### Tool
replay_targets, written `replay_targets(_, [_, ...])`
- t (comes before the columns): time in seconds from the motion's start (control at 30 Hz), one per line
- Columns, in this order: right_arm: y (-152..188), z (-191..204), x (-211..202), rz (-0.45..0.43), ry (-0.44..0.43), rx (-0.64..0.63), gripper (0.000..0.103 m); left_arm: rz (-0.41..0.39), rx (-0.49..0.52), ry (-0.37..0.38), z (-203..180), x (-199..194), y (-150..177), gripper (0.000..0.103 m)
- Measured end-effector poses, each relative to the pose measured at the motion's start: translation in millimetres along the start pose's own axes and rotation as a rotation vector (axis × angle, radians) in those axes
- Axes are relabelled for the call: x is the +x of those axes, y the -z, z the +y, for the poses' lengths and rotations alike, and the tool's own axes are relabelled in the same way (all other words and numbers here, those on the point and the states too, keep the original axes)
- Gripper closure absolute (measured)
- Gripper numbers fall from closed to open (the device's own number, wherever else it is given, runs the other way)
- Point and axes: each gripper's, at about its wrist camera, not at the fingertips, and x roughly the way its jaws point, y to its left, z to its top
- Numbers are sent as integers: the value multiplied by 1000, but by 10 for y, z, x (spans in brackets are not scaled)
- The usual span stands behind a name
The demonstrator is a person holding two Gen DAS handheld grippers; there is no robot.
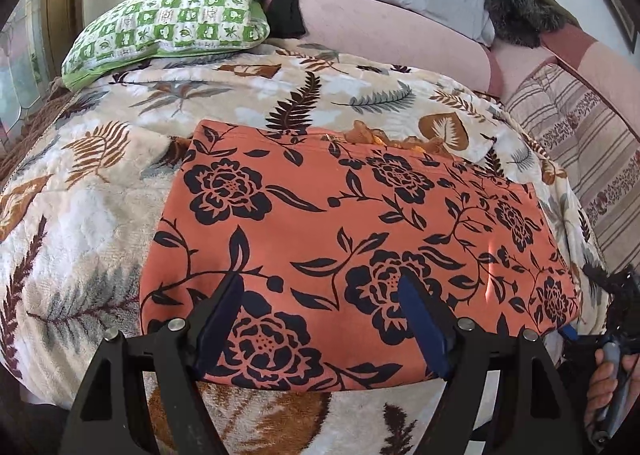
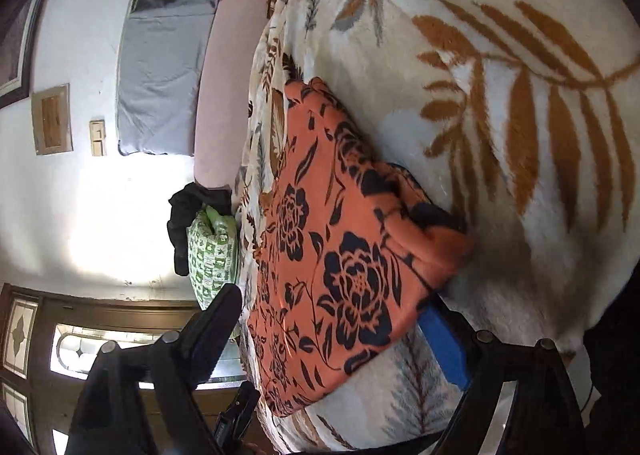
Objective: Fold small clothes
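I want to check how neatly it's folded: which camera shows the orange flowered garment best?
The left wrist view: the orange flowered garment lies flat and upright, with nearly all its edges visible. The right wrist view shows it turned sideways, from one corner, foreshortened.

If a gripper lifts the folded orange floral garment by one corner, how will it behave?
The orange floral garment would probably drape and unfold, as its soft layers lie loosely stacked. It looks light, barely denting the leaf-print blanket. Pushed, it would likely bunch against that fuzzy pile.
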Motion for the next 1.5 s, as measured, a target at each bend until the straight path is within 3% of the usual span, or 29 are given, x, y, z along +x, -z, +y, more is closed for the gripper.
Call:
replay_targets(0.1, [-7, -11, -9, -17, 4, 19, 15, 22, 7, -9, -56, 90, -12, 23])
replay_targets(0.27, [-15, 281, -89, -71, 38, -129, 15, 16, 46, -16, -264, 223, -15, 23])
replay_targets(0.37, [-70, 99, 114, -15, 63, -61, 15, 91, 133, -81, -429, 572, 67, 23])
replay_targets(0.43, [-81, 126, 89, -29, 52, -62, 16, 48, 212, -140, -542, 542, 92, 21])
replay_targets(0.57, [-87, 354, 71, -48, 74, -164, 18, -19, 165, -57, -559, 275, 0, 20])
replay_targets(0.63, [-94, 305, 159, -31, 128, -165, 18, -34, 178, -130, -554, 366, 28, 18])
replay_targets(0.7, [-108, 252, 233, -28, 177, -179, 28, 80, 203, -154, -527, 681, 110, 15])
replay_targets(0.73, [-118, 274, 244, -26, 194, -188, 39, 16, 200, -143, -504, 641, 124, 13])
replay_targets(0.77, [-135, 309, 261, -4, 203, -203, 78, 31, 199, -133, -496, 632, 111, 13])
replay_targets(0.8, [-142, 375, 300, 28, 219, -225, 88, 41, 187, -113, -478, 593, 82, 13])
replay_targets(0.87, [-86, 659, 282, 12, 270, -331, 89, 35, 124, -48, -353, 437, 7, 13])
replay_targets(1.0, [370, 1713, 322, -31, 256, -628, 89, -108, -72, -6, 220, -141, -105, 13])
replay_targets(1.1, [980, 2447, 579, -10, 219, -852, 89, -238, -242, -65, 863, -594, -90, 13])
replay_targets(1.2, [1635, 2832, 1014, 58, 193, -1006, 89, -292, -391, -132, 1426, -795, 65, 13])
replay_targets(1.3, [2205, 2769, 1632, 190, 228, -1075, 88, -284, -513, -155, 1860, -744, 248, 13])
replay_targets(1.37, [2533, 2484, 2200, 333, 306, -1101, 88, -251, -550, -150, 1989, -616, 342, 13])
replay_targets(1.43, [2659, 2081, 2685, 470, 394, -1032, 87, -216, -559, -129, 2035, -534, 384, 13])
replay_targets(1.5, [2681, 2125, 2647, 429, 364, -1011, 87, -243, -540, -131, 2031, -578, 416, 13])
